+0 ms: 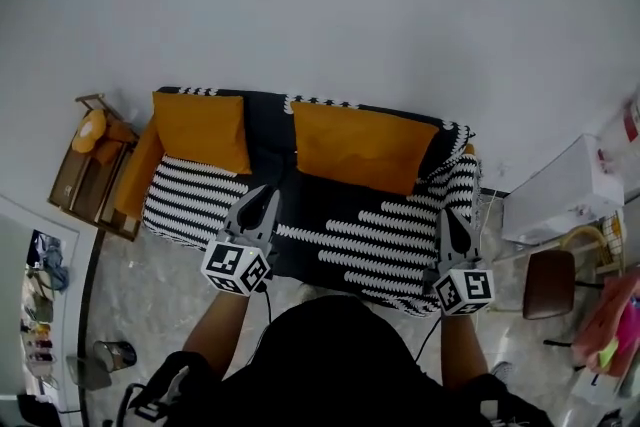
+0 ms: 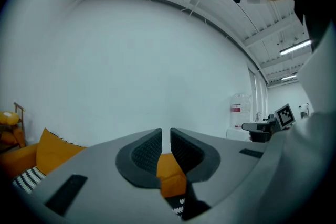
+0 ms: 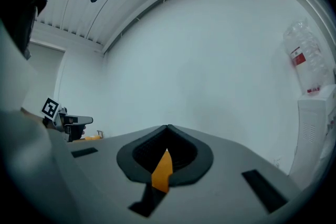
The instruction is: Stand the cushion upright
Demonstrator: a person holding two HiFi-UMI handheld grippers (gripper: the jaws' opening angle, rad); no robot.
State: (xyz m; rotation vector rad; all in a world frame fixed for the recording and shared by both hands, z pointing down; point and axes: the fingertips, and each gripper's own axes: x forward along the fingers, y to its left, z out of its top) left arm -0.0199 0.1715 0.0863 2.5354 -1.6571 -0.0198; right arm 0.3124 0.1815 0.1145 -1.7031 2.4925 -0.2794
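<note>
Two orange cushions stand leaning against the backrest of a black-and-white striped sofa [image 1: 330,230]: one at the left [image 1: 203,130] and a wider one at the right [image 1: 362,147]. My left gripper [image 1: 268,193] hovers over the seat's front, below the gap between the cushions. Its jaws stand almost together with only a thin slit and nothing in it [image 2: 165,131]; an orange cushion [image 2: 170,170] shows beyond them. My right gripper [image 1: 445,213] hangs over the seat's right end, its tips meeting [image 3: 167,126], holding nothing. Neither gripper touches a cushion.
A wooden rack [image 1: 90,170] with orange items stands left of the sofa. A white appliance [image 1: 565,190] and a brown stool [image 1: 548,283] are at the right, with a water bottle [image 3: 307,68] on the appliance. A plain white wall runs behind the sofa.
</note>
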